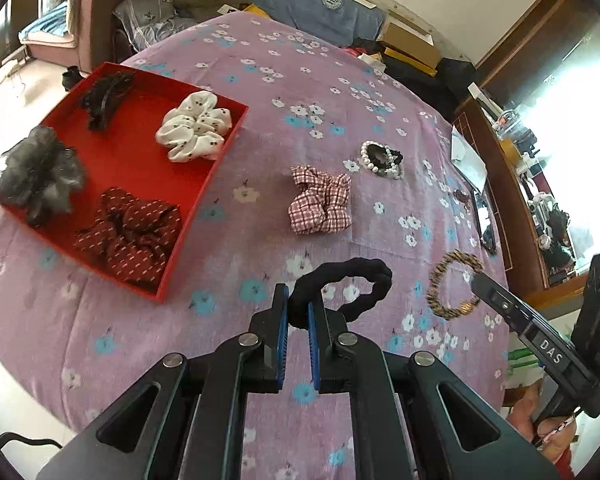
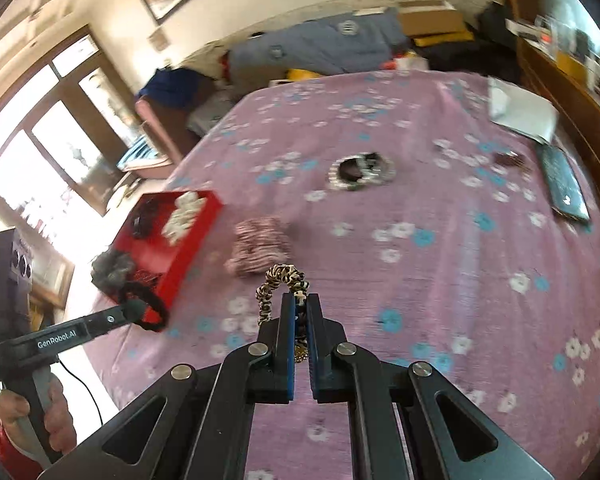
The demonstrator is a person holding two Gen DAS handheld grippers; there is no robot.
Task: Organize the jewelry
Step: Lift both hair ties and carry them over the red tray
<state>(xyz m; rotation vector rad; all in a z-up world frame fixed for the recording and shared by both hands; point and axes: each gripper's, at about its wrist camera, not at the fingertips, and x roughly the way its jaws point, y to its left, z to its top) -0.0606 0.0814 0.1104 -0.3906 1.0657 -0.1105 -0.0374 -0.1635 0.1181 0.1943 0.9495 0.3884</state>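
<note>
Left wrist view: the left gripper (image 1: 298, 312) is pinching the black tie (image 1: 350, 284) by one end, jaws nearly closed on it, so the loop is hanging free ahead, clear of the bedspread (image 1: 260, 60). The red tray (image 1: 204, 196) is lying to its left, already holding four scrunchies; a plaid scrunchie (image 1: 320, 205) and a pearl tie (image 1: 382, 159) are waiting on the spread.

Right wrist view: the right gripper (image 2: 300, 312) is clamping the leopard tie (image 2: 280, 286) between almost shut jaws, lifted above the spread, probably for carrying to the tray (image 2: 188, 252).
</note>
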